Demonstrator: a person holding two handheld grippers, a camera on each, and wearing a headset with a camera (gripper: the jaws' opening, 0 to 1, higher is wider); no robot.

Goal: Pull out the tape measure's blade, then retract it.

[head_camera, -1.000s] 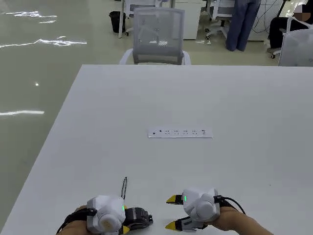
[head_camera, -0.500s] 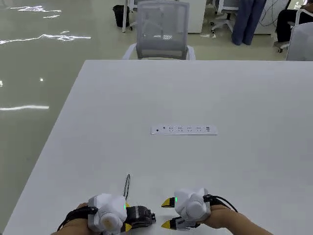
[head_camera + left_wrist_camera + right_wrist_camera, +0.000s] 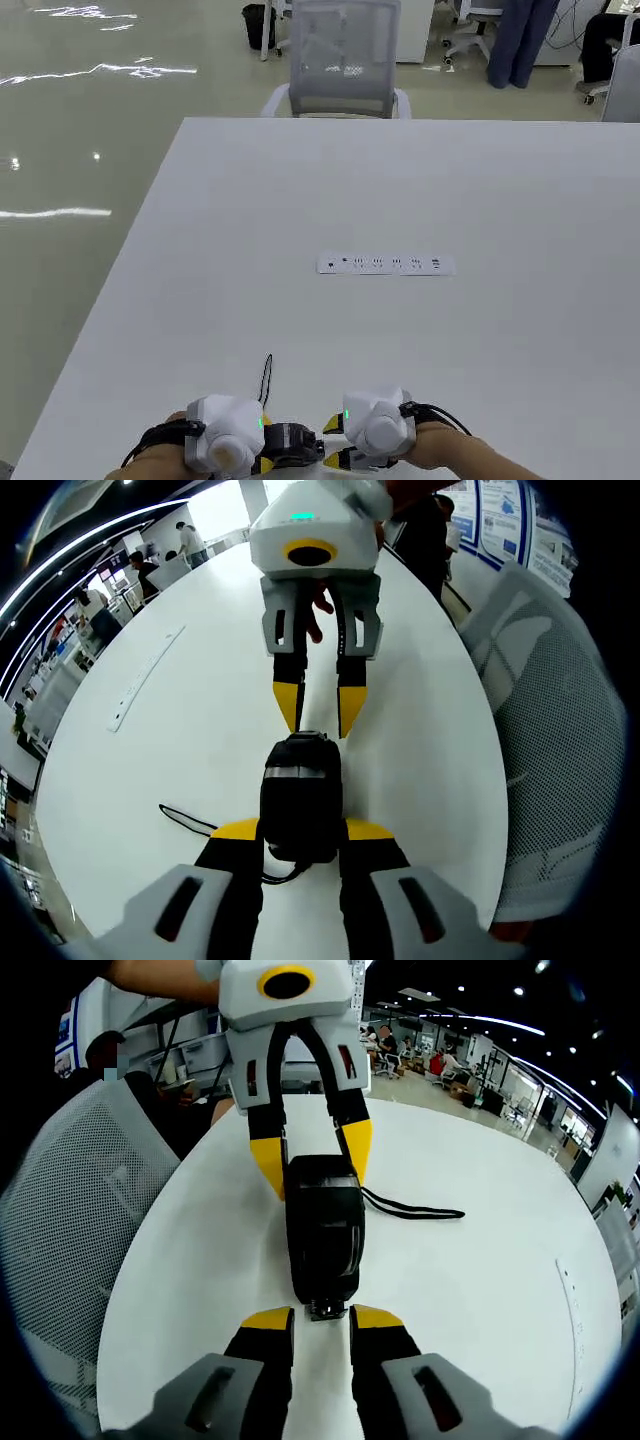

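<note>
1. Table [image 3: 420,170]: white, broad, plain top. A white power strip [image 3: 386,265] lies flat near its middle.
2. Chair [image 3: 343,55]: grey mesh back, drawn up to the table's far edge.
3. Second mesh chair [image 3: 70,1220]: grey, just beside the table's near edge.
4. Floor [image 3: 80,130]: pale, glossy, streaked with reflected strip lights.
5. Waste bin [image 3: 256,22]: black, on the floor beyond the far chair, to its left.
6. Ceiling [image 3: 480,990]: dark, with spot lamps and one bright strip.
7. Wall posters [image 3: 500,525]: blue and white.

Bright overhead light, floor [image 3: 95,70] glare, fisheye-warped edges
</note>
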